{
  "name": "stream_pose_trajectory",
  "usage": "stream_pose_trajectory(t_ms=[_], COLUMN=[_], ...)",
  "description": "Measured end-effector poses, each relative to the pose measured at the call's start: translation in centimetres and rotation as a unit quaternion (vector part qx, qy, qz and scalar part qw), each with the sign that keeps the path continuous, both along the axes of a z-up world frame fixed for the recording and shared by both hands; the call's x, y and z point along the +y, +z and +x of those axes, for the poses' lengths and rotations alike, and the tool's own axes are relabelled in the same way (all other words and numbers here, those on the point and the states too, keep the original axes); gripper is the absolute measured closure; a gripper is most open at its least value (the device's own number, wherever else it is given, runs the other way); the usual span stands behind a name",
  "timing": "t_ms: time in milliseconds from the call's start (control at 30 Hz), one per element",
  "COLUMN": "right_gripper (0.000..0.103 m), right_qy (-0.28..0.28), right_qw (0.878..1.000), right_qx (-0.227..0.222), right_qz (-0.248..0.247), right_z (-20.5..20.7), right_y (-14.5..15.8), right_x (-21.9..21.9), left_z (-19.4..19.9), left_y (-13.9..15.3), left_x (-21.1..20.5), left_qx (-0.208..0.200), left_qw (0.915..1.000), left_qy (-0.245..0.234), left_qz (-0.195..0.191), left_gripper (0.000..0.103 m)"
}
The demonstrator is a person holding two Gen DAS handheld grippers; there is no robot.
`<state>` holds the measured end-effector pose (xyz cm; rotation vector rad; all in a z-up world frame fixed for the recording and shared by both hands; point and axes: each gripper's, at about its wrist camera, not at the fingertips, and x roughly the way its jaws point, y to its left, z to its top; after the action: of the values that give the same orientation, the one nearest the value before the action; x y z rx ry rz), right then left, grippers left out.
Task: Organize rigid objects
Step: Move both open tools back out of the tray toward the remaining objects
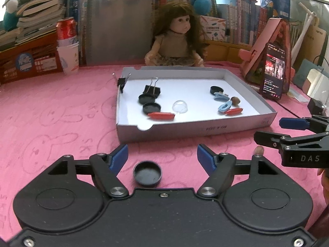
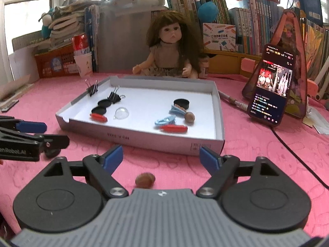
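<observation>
A shallow white box tray (image 1: pixel 205 130) (image 2: pixel 144 142) lies on the pink cloth. It holds black caps, a binder clip (image 1: pixel 152 90), red clips (image 1: pixel 161 115), blue hair claws (image 2: pixel 164 121), a clear dome (image 2: pixel 121 112) and a walnut (image 2: pixel 189 117). My left gripper (image 1: pixel 162 157) is open, with a black cap (image 1: pixel 147 173) lying on the cloth between its fingers. My right gripper (image 2: pixel 161 158) is open, with a walnut (image 2: pixel 145 180) on the cloth between its fingers. The right gripper also shows in the left wrist view (image 1: pixel 273 131).
A doll (image 1: pixel 177 39) sits behind the tray. A phone (image 2: pixel 271 84) leans on a pink stand at the right, with a cable on the cloth. A can on paper cups (image 1: pixel 67 45) stands at back left. Books and a grey bin line the back.
</observation>
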<state>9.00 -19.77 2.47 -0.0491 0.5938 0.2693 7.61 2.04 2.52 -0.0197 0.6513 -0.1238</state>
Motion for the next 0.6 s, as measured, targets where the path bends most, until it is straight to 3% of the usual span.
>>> stream_pose_trajectory(t_ms=[600], right_gripper=[0.014], right_qy=[0.001], right_qw=[1.000], right_qx=[0.010], right_qz=[-0.024], right_z=[-1.2], right_y=[-3.0], right_x=[1.0], left_z=[-1.7], left_y=[-3.0], left_x=[0.8], left_qx=[-0.004], left_qw=[0.9992], left_qy=[0.027], left_qz=[0.029], left_gripper=[0.029])
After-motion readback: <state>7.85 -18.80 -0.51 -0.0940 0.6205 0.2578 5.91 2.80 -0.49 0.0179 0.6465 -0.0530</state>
